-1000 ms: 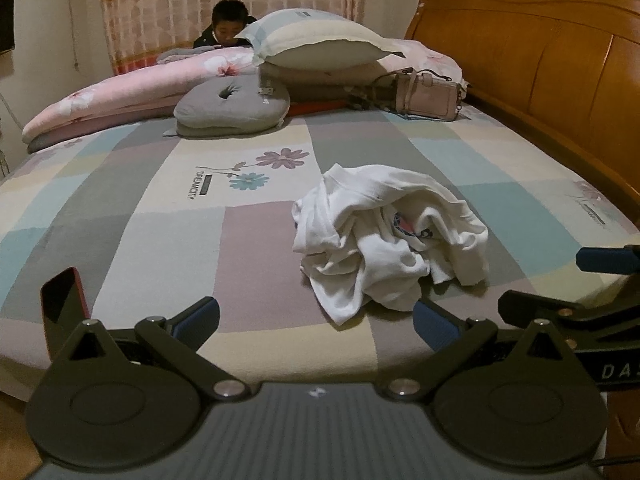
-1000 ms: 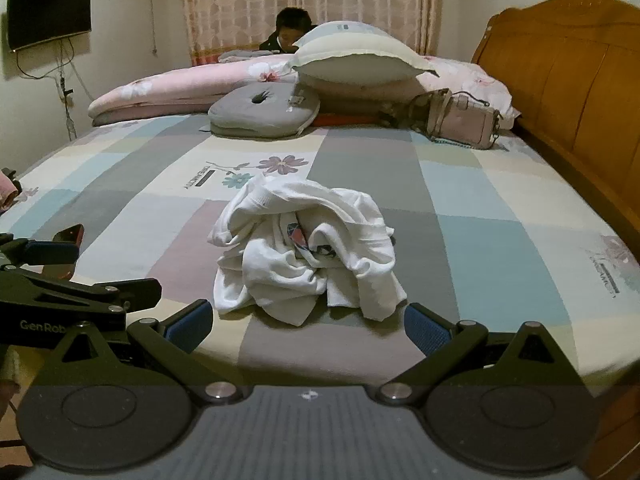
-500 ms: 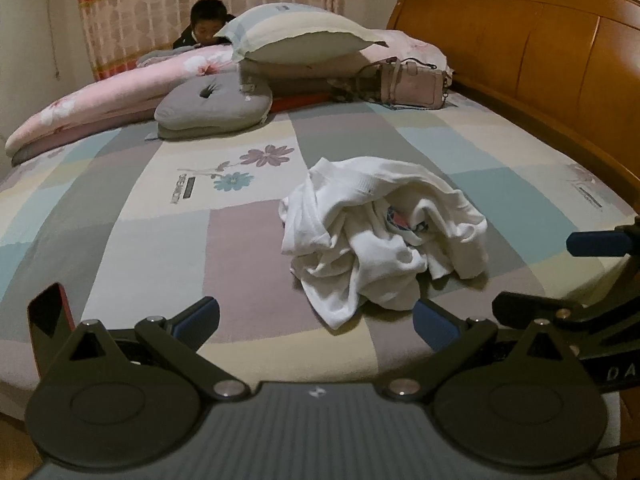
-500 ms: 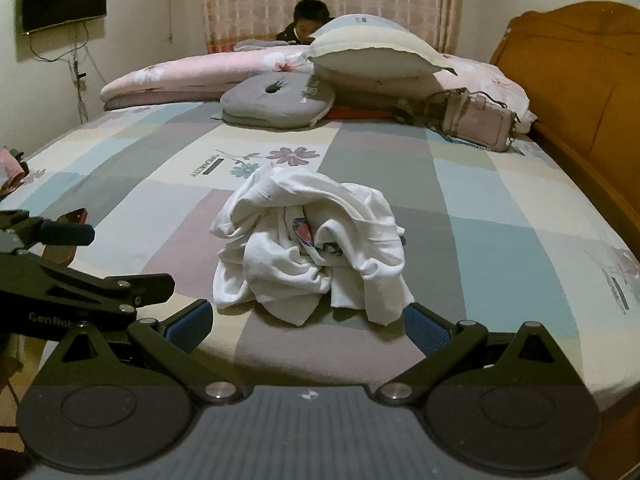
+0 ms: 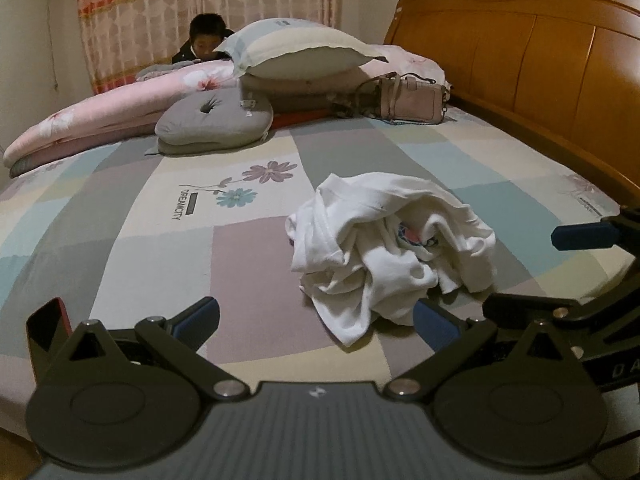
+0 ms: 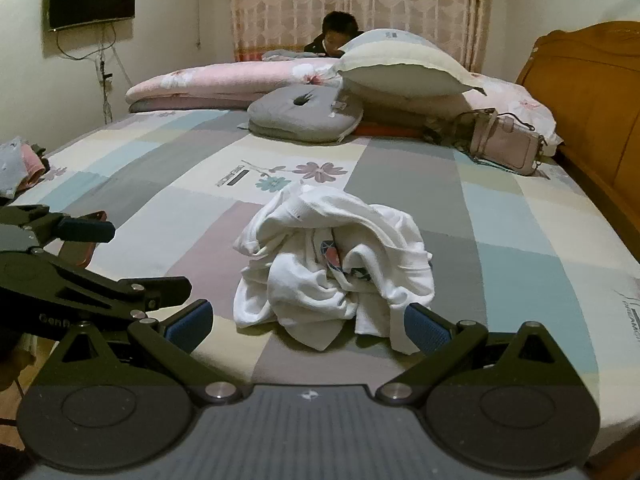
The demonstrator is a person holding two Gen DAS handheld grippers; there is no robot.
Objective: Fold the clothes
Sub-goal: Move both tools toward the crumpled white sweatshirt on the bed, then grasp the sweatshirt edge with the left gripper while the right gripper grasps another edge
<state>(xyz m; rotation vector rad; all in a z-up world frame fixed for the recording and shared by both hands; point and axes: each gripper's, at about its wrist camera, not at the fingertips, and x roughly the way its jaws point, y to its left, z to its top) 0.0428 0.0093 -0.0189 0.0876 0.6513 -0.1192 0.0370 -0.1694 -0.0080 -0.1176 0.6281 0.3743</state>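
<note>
A crumpled white garment with a coloured print lies bunched on the patchwork bedsheet near the bed's front edge. My left gripper is open, low over the front edge, with the garment just ahead and to the right of its fingers. My right gripper is open too, directly in front of the garment, its blue pads on either side of the cloth's near hem without touching it. Each gripper shows at the edge of the other's view.
A grey cushion, a large pillow, a pink quilt and a pink handbag lie at the back of the bed. A person sits behind them. A wooden headboard runs along the right.
Both grippers have moved forward and slightly closer to the garment; the garment looks larger in both views. The garment itself has not moved.
</note>
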